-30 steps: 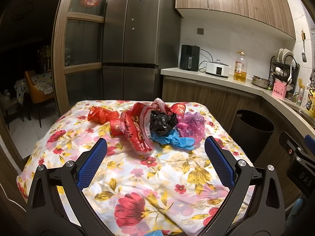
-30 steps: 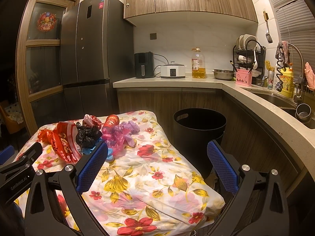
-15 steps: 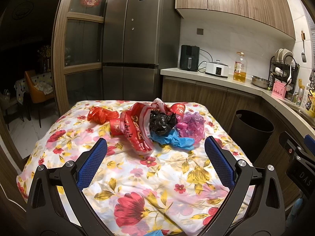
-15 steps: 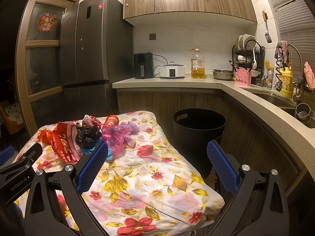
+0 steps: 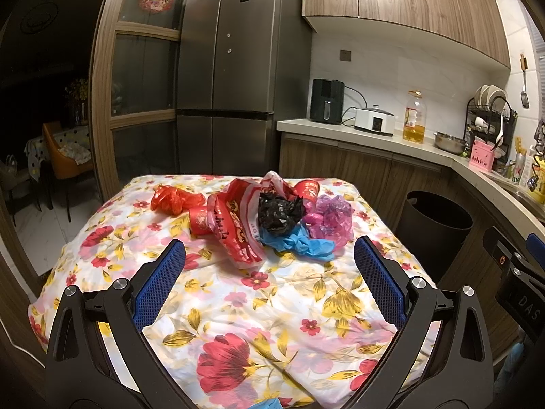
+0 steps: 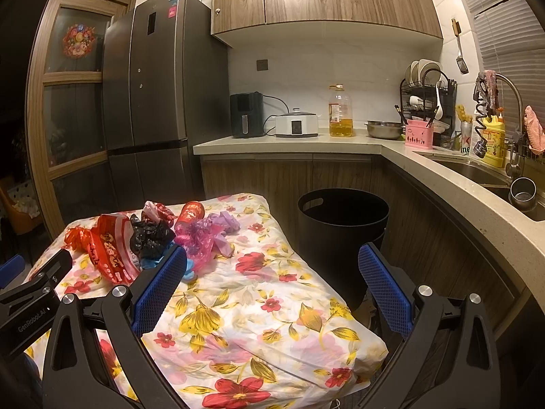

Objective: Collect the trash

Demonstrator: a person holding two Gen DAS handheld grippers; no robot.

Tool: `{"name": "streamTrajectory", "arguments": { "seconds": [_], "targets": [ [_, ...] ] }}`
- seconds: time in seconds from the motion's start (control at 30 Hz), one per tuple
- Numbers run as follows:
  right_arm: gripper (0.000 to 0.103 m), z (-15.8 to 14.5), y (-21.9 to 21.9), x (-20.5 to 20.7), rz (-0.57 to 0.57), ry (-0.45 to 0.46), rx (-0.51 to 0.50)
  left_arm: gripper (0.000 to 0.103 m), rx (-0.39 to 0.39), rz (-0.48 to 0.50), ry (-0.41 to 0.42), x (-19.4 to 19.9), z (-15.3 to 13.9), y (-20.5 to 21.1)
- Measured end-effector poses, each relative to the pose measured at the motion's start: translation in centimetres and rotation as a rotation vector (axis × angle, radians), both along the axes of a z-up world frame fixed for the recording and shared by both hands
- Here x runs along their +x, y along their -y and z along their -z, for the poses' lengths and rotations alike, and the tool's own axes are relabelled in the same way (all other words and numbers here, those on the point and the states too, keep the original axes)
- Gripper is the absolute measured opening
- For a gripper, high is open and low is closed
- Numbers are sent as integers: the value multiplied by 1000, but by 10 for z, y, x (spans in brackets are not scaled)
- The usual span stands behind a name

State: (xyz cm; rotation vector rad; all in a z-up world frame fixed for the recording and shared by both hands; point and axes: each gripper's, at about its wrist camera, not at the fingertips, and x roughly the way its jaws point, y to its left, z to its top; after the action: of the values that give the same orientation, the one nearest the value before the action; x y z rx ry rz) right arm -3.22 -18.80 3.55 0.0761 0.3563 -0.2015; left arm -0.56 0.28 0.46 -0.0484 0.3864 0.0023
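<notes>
**Both hand-held grippers wide apart above the table, trash heaped at the far end**

The left hand-held gripper hangs over the near half of the table, its blue-padded fingers spread wide with nothing between them; the right hand-held gripper is likewise spread and empty, poised at the table's right edge, one finger over the floral cloth, the other over the gap beside the bin.

The trash lies in one loose heap toward the far end of the table; a crumpled black bag sits in the middle of it, touching a red-and-white printed bag on its left and a pink plastic bag on its right; a blue glove lies at the near edge of the heap, partly under the black bag; a red crumpled bag rests at the far left, just beside a red paper cup lying on its side; a second red cup shows behind the black bag.

A black trash bin stands on the floor just right of the table, open-topped, below the kitchen counter; neither gripper touches any piece of trash.
</notes>
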Motion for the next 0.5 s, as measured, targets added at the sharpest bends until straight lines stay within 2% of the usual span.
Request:
{"name": "streamTrajectory", "arguments": {
  "seconds": [0.5],
  "targets": [
    [98, -2, 1, 0, 3, 3, 2, 97, -1, 1, 2, -1, 1, 3]
  ]
}}
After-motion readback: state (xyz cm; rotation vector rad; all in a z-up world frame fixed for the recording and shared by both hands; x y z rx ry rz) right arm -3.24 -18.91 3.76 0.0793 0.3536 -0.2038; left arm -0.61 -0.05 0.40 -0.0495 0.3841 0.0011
